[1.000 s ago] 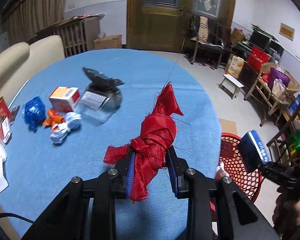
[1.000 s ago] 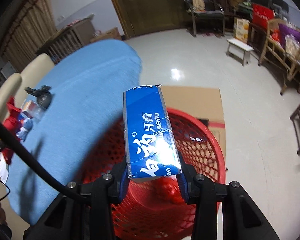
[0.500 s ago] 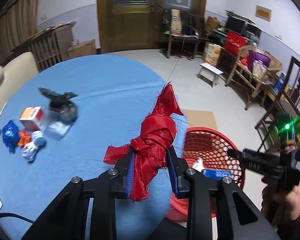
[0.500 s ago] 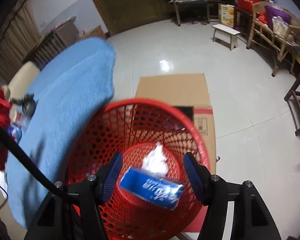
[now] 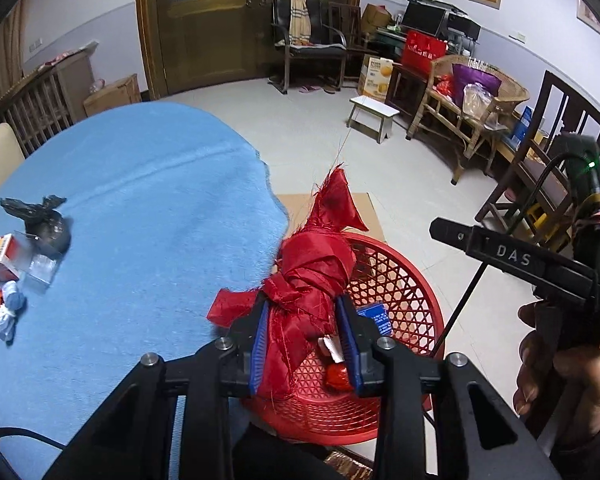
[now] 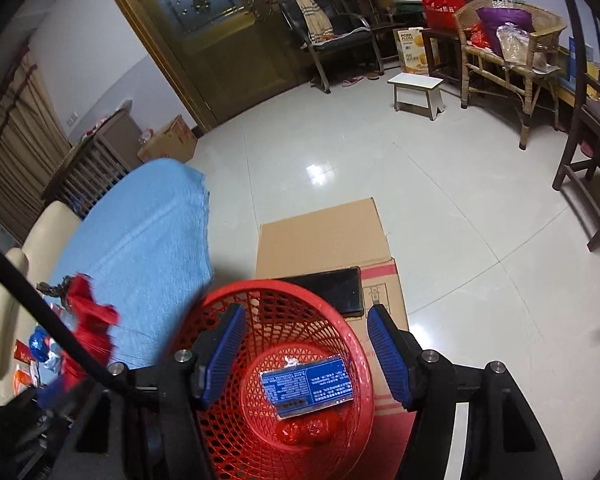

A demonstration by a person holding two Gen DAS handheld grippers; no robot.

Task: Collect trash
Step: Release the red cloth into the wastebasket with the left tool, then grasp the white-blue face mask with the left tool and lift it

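My left gripper (image 5: pixel 304 336) is shut on a knotted red cloth (image 5: pixel 312 280) and holds it at the table's edge, over the near rim of the red mesh basket (image 5: pixel 400 280). My right gripper (image 6: pixel 306 350) is open and empty above the same basket (image 6: pixel 228 412). A blue box (image 6: pixel 306 386) lies inside the basket on red wrappers; it also shows in the left wrist view (image 5: pixel 374 318). The red cloth appears blurred at the left of the right wrist view (image 6: pixel 90 320).
The blue-covered table (image 5: pixel 140 220) carries a black bag (image 5: pixel 44 220), an orange-white box (image 5: pixel 2 256) and small scraps at its left. Flat cardboard (image 6: pixel 320 248) lies under the basket on the tiled floor. A white stool (image 6: pixel 418 90), chairs and a wicker bench stand behind.
My right gripper opened and dropped the blue box into the basket, then lifted slightly. My left gripper carried the red cloth rightward from over the table to the basket's rim.
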